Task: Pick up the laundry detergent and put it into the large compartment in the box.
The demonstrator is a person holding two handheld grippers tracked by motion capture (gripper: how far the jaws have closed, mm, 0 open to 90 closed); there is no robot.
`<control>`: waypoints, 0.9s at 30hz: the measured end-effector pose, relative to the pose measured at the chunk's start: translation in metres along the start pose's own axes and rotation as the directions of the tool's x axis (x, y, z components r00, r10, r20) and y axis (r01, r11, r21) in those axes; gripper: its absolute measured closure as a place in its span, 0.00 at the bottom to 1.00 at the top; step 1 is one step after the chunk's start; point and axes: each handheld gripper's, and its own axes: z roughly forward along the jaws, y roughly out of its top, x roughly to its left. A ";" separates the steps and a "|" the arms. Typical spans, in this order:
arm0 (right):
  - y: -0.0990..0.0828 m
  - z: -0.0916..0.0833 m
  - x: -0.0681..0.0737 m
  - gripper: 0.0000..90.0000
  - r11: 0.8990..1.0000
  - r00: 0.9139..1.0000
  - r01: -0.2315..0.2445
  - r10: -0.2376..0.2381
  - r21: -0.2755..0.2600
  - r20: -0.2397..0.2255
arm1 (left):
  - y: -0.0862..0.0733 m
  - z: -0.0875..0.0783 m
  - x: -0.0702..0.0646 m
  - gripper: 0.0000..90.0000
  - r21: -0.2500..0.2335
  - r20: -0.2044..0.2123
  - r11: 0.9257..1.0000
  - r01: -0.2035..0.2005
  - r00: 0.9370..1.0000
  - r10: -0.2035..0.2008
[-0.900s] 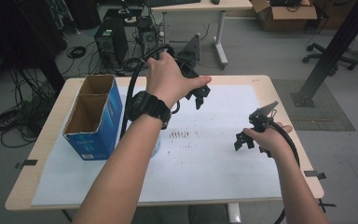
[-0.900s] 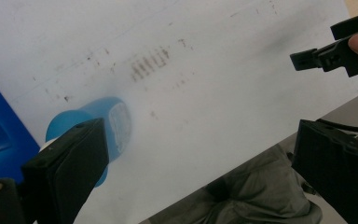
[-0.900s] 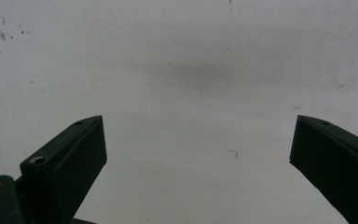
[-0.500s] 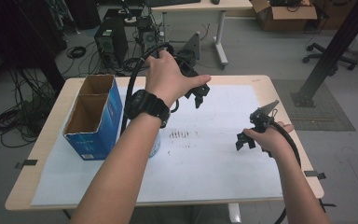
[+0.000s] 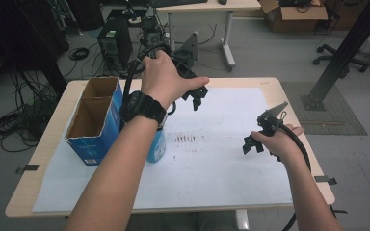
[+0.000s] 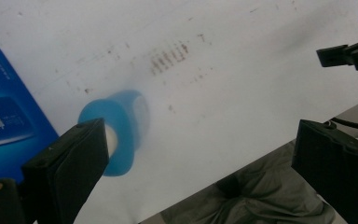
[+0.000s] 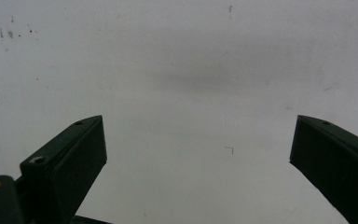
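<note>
My left gripper (image 5: 194,98) is held up over the far middle of the table, its jaws wide open and empty. In the left gripper view my left gripper (image 6: 200,140) looks down on a blurred light-blue bottle (image 6: 116,133) standing on the white sheet (image 6: 242,93), just beside the left jaw. In the high view my left forearm hides most of the bottle (image 5: 157,147). My right gripper (image 5: 253,143) hovers low over the sheet's right side, open. In its own view my right gripper (image 7: 198,135) has nothing but white paper between the jaws.
A blue carton (image 5: 94,122) with two open cardboard compartments stands at the table's left, beside the bottle. Dark smudge marks (image 5: 185,138) lie mid-sheet. The wooden table edge (image 5: 294,110) runs close to the right hand. Computers and cables sit on the floor beyond.
My left hand has drifted slightly to the left, still raised. The right gripper has kept its place.
</note>
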 end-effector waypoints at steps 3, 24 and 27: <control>0.000 0.000 0.000 0.04 1.000 1.000 -0.004 0.004 0.000 -0.001 | -0.002 0.000 0.010 0.05 0.001 -0.004 1.000 0.019 1.000 -0.019; 0.001 0.008 0.001 0.04 1.000 1.000 0.006 -0.006 0.010 -0.005 | -0.014 0.023 0.053 0.05 0.026 -0.029 0.994 0.104 0.994 -0.103; 0.001 0.009 0.001 0.04 1.000 1.000 0.003 -0.003 0.012 -0.007 | -0.016 0.029 0.056 0.05 0.036 -0.034 0.994 0.106 0.994 -0.105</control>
